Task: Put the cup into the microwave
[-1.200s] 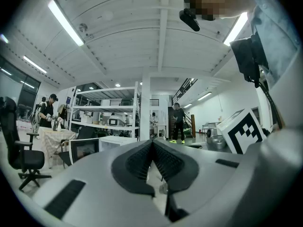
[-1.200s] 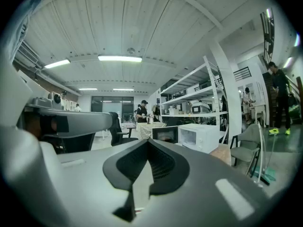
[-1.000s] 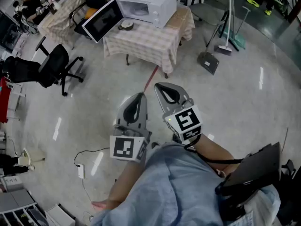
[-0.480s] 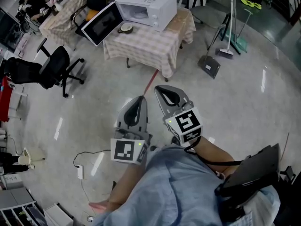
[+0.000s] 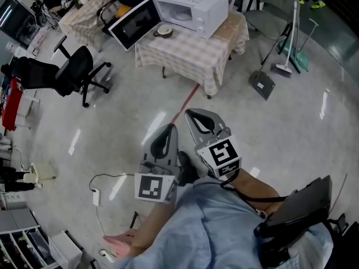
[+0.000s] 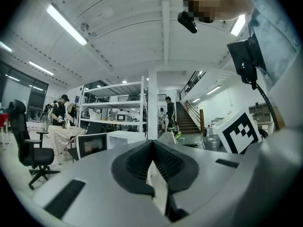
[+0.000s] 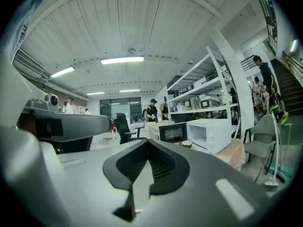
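My left gripper (image 5: pixel 168 129) & right gripper (image 5: pixel 194 114) both closed, empty. Cup (image 5: pixel 164 30) far off by open microwave (image 5: pixel 193 7): best I walk up, open R early, approach level.

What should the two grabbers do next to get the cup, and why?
Probably step closer to the table first. The cup sits there in front of the open microwave, far across the floor. The left gripper and right gripper are both shut and empty, and neither looks able to reach it yet.
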Tool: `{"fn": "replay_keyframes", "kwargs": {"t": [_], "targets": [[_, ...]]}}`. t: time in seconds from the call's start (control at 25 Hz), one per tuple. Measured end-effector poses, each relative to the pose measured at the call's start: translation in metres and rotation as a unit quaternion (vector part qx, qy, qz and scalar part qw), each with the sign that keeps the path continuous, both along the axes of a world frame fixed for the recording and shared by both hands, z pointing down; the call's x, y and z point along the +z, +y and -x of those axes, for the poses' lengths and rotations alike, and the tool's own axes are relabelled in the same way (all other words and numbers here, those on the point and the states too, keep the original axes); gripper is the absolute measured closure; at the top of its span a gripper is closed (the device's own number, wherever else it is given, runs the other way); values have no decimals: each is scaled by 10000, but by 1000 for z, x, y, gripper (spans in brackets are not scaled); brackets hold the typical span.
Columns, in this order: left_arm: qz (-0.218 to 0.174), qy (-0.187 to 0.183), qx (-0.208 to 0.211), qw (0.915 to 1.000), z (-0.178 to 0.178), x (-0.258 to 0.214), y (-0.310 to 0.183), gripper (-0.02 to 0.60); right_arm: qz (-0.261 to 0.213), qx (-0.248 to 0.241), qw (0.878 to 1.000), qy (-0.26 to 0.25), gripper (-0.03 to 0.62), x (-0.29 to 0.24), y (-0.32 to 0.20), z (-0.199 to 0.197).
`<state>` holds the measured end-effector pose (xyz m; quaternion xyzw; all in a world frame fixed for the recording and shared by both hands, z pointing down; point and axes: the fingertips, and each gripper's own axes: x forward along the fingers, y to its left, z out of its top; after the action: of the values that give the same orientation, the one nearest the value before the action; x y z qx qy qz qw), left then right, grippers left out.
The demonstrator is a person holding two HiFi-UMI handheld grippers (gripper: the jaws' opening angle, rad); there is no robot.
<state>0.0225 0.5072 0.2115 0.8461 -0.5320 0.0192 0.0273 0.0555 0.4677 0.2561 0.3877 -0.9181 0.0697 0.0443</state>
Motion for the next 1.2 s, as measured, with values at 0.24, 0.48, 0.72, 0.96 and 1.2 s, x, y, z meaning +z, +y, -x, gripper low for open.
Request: {"fn": "replay_keyframes", "kwargs": {"t": [0.24,0.48,0.72,0.96,1.2], "targets": [[113,167,39,9998,29,15,-41,577,63,18,9999,145,591,12,-40,26],[-48,236,168,9996,65,5,-99,577,-9,173,9996,228,591,9,-92,56],[-27,347,384,9987,96,-1,-148,577,-32,345,9988,357,591,3,-136,86],[-34,378,582,9976,123,-4,-189,577,-57,541,9975,446,591,2,-174,113],[-25,609,690,9957,140,3,-213,577,28,638,9962,588,591,8,-194,126]]}}
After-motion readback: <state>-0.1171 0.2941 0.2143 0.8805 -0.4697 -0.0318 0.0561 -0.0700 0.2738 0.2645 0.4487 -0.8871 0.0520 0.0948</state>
